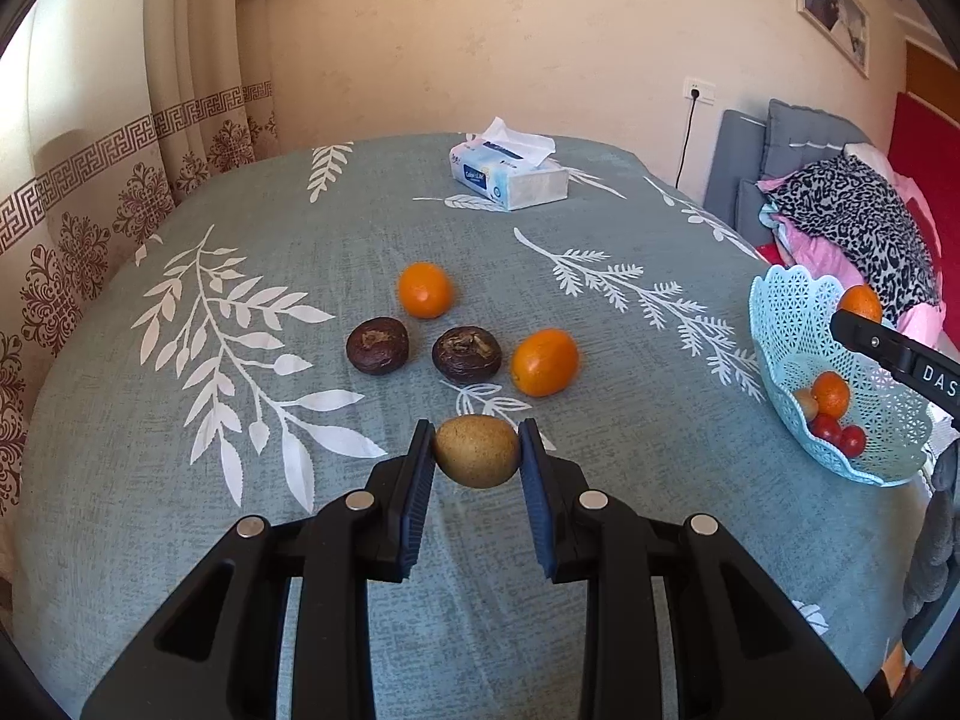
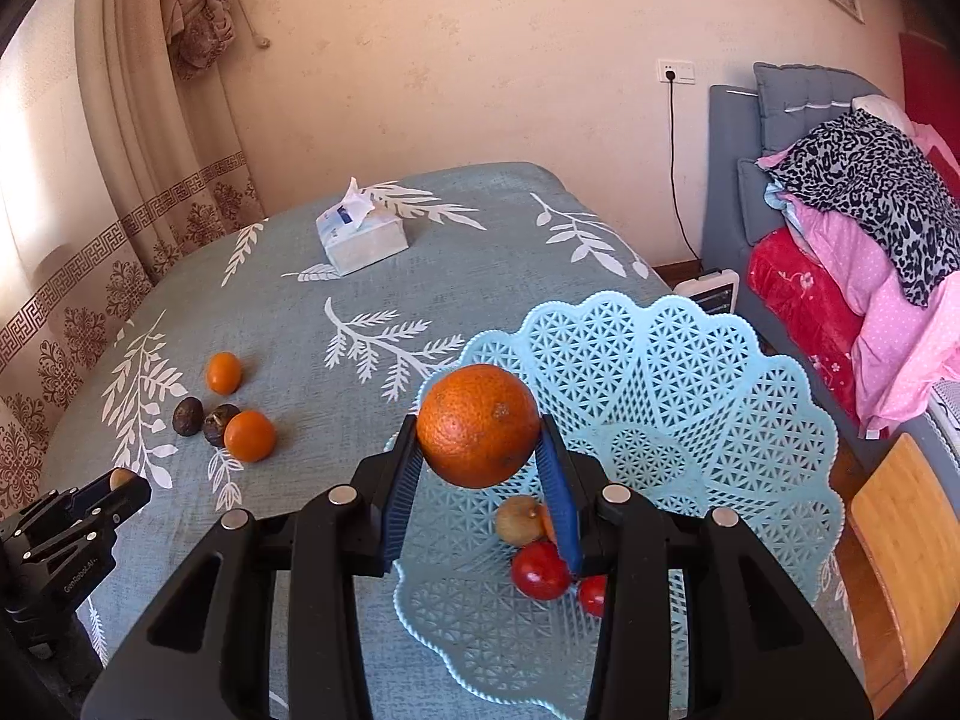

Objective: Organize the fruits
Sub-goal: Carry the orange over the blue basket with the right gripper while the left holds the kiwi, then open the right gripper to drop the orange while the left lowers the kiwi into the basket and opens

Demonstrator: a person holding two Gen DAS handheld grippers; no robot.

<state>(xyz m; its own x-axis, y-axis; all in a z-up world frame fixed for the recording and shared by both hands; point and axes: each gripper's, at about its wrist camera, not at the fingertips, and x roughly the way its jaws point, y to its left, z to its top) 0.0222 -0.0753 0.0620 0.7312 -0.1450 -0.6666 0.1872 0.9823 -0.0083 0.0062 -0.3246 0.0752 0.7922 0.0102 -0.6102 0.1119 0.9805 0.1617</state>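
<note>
Left hand-held gripper [image 1: 477, 450]: closed on a brown kiwi [image 1: 476, 451], pads pressing its two sides, carried above the table [image 1: 180, 480]
Right hand-held gripper [image 2: 480, 450]: clamped on a large orange [image 2: 478, 425], held over the blue lattice basket [image 2: 690, 396]
Basket contents: another kiwi, red tomatoes and a small orange lie at the bottom
Left on the table: two oranges [image 1: 425, 290] [image 1: 545, 361] and two dark, shrivelled fruits [image 1: 377, 345] [image 1: 467, 354] grouped close together; a tissue box [image 1: 509, 175] stands well apart
Kiwi handling: likely light, soft-fleshed, bruises under a hard squeeze; grip across its middle
Orange handling: heavier, round, firm rind, may roll once released; take it across the widest part
Basket: thin plastic, probably light and easy to shove
</note>
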